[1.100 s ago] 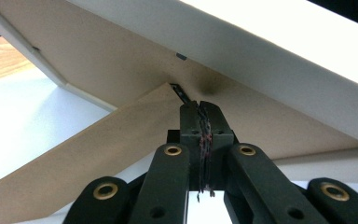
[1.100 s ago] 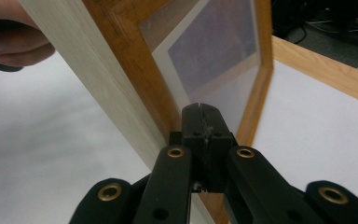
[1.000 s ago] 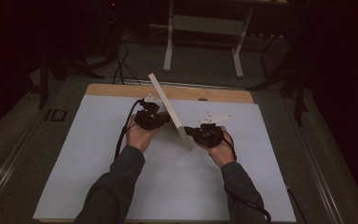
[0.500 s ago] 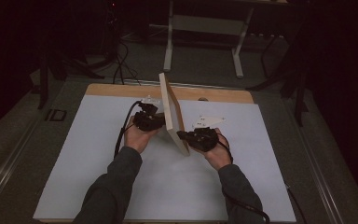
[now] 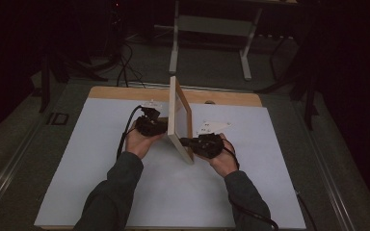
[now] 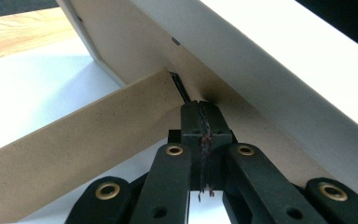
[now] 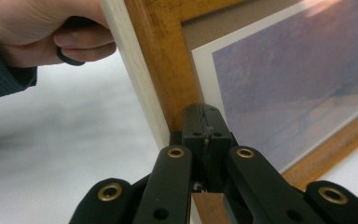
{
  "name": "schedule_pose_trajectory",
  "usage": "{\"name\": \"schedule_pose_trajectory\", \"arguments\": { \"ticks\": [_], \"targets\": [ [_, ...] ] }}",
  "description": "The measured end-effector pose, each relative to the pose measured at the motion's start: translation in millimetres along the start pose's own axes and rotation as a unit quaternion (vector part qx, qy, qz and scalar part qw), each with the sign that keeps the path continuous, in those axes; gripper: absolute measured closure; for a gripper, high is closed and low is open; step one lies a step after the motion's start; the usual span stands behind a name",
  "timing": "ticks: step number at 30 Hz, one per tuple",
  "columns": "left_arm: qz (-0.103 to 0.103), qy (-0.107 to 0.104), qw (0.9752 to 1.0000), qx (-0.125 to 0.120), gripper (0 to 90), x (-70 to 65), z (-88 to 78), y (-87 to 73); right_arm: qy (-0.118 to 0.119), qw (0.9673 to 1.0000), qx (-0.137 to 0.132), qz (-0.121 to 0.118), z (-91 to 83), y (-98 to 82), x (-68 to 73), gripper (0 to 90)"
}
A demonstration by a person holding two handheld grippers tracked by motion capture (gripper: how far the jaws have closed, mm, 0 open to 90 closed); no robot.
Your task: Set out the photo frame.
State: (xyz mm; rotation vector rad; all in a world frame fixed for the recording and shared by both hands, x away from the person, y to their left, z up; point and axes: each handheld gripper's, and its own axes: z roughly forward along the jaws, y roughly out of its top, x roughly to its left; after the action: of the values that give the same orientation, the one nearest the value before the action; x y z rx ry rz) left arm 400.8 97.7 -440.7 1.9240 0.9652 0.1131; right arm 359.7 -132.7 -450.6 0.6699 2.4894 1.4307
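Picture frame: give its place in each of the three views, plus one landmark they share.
High view: the picture frame stands on edge at table centre, between the two grippers.
Left gripper view: its brown back and stand strut fill the upper middle.
Right gripper view: its wooden front and bluish print fill the right.
Shared landmark: the white table sheet.

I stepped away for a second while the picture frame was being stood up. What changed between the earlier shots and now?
The picture frame has tipped from a leftward lean to nearly upright on the white table. The right gripper moved in toward its front lower edge. The left gripper stays shut at the back, by the fold-out stand; both stay closed.
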Motion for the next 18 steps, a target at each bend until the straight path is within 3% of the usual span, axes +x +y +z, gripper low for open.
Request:
{"name": "schedule_pose_trajectory", "arguments": {
  "ticks": [6,12,18],
  "targets": [
    [0.003,-0.005,1.0,-0.003,90.0,-0.8,-0.6,-1.2,0.009,0.9999,-0.002,-0.008,2.1,3.7,6.3,89.9],
    [-0.005,-0.03,0.9995,-0.012,90.0,1.5,-1.6,-2.6,0.014,0.9997,-0.003,-0.019,4.6,7.2,12.7,89.9],
    [-0.008,-0.034,0.9993,-0.012,90.0,2.9,-2.3,-3.3,0.016,0.9996,-0.007,-0.022,4.7,8.0,15.6,89.9]
  ]
}}
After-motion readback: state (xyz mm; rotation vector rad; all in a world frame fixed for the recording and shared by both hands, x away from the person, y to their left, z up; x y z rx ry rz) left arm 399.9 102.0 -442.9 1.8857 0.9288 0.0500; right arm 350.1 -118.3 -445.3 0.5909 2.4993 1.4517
